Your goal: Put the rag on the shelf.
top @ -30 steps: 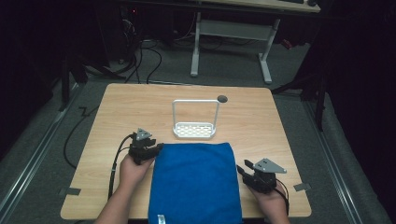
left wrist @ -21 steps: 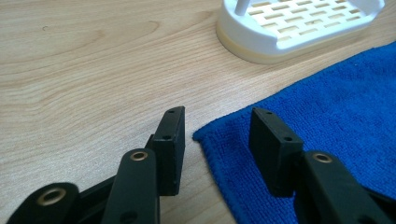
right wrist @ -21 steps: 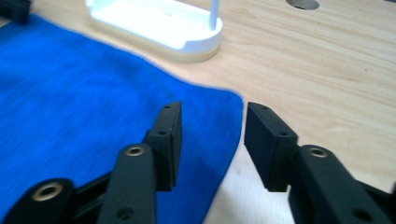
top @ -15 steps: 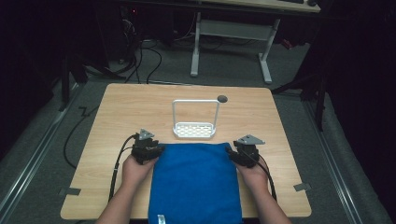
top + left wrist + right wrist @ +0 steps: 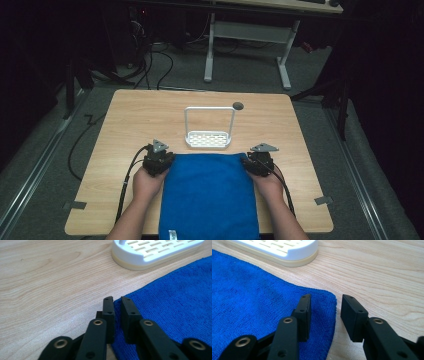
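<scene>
A blue towel (image 5: 207, 195) lies flat on the wooden table (image 5: 135, 120), its near end hanging over the front edge. My left gripper (image 5: 166, 160) sits at the towel's far left corner. In the left gripper view its jaws (image 5: 117, 301) have just been closing and now pinch the towel's edge (image 5: 175, 302). My right gripper (image 5: 249, 163) is at the far right corner. In the right gripper view its jaws (image 5: 325, 300) have just been closing but still stand apart, astride the towel's corner (image 5: 249, 297), with the pads off the cloth.
A white slotted rack (image 5: 209, 139) with a tall wire handle stands just beyond the towel's far edge, close to both grippers (image 5: 155, 252) (image 5: 282, 250). A small dark hole (image 5: 238, 105) marks the table behind it. Cables trail from both grippers.
My right gripper has travelled from the table's right front area up and left to the towel's far right corner. The left hand has stayed at the far left corner.
</scene>
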`<state>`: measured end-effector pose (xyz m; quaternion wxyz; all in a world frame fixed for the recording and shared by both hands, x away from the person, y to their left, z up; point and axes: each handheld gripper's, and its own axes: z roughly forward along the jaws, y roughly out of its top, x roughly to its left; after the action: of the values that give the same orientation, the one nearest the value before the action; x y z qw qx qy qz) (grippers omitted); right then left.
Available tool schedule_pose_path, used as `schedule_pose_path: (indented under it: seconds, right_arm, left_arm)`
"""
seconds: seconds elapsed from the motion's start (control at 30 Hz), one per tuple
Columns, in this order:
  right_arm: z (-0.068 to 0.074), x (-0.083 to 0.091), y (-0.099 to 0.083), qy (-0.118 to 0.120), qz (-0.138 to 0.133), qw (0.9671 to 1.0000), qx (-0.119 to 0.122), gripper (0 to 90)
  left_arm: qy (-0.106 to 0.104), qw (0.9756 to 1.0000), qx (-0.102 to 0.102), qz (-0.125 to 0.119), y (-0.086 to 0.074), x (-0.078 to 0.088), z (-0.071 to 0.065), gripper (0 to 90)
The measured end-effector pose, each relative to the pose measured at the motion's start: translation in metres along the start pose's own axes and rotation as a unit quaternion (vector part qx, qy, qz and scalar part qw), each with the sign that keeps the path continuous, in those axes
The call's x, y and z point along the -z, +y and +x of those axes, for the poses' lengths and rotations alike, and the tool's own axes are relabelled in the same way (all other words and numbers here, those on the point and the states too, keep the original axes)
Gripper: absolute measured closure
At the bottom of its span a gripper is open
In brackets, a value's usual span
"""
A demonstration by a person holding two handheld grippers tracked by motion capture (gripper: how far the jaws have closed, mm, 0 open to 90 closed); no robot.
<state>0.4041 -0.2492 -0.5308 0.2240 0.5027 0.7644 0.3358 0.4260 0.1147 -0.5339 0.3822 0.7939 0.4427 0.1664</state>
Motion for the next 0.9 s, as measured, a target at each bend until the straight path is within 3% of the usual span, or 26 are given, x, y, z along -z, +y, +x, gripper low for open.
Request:
schedule_pose_path:
  seconds: [0.1,0.13,0.17,0.23,0.37,0.5,0.53,0.73,0.9]
  right_arm:
    - [0.001,0.000,0.000,0.002,0.000,1.0000,0.004,67.2]
    - [0.002,0.001,-0.001,0.004,-0.002,1.0000,0.007,70.6]
    - [0.005,0.002,-0.001,0.011,-0.001,0.9998,0.013,81.3]
    - [0.007,0.002,-0.002,0.016,-0.001,0.9997,0.017,86.2]
    - [0.010,0.004,-0.003,0.019,-0.003,0.9996,0.022,87.2]
    - [0.011,0.013,-0.006,0.022,-0.027,0.9991,0.022,87.4]
    - [0.009,0.020,-0.005,0.029,-0.047,0.9985,0.008,87.6]
    - [0.009,0.035,-0.003,0.027,-0.079,0.9965,0.010,87.7]
    - [0.013,0.050,0.000,0.023,-0.117,0.9928,0.012,87.8]
  left_arm:
    - [-0.001,1.0000,-0.003,0.000,0.000,0.000,-0.001,86.7]
    - [-0.001,1.0000,-0.005,0.000,0.000,0.000,-0.001,86.7]
    - [-0.002,1.0000,-0.004,0.000,-0.001,0.000,-0.001,87.3]
    - [-0.004,1.0000,-0.002,-0.002,-0.001,0.001,0.001,87.7]
    - [-0.005,1.0000,0.002,-0.004,-0.002,0.003,0.000,87.9]
    - [-0.014,0.9995,0.013,-0.027,-0.006,0.010,-0.001,87.9]
    - [-0.017,0.9990,0.017,-0.037,-0.007,0.013,0.000,87.9]
    - [-0.019,0.9975,0.009,-0.068,-0.007,0.029,-0.004,87.8]
    - [-0.018,0.9954,0.002,-0.094,-0.006,0.041,-0.010,87.7]
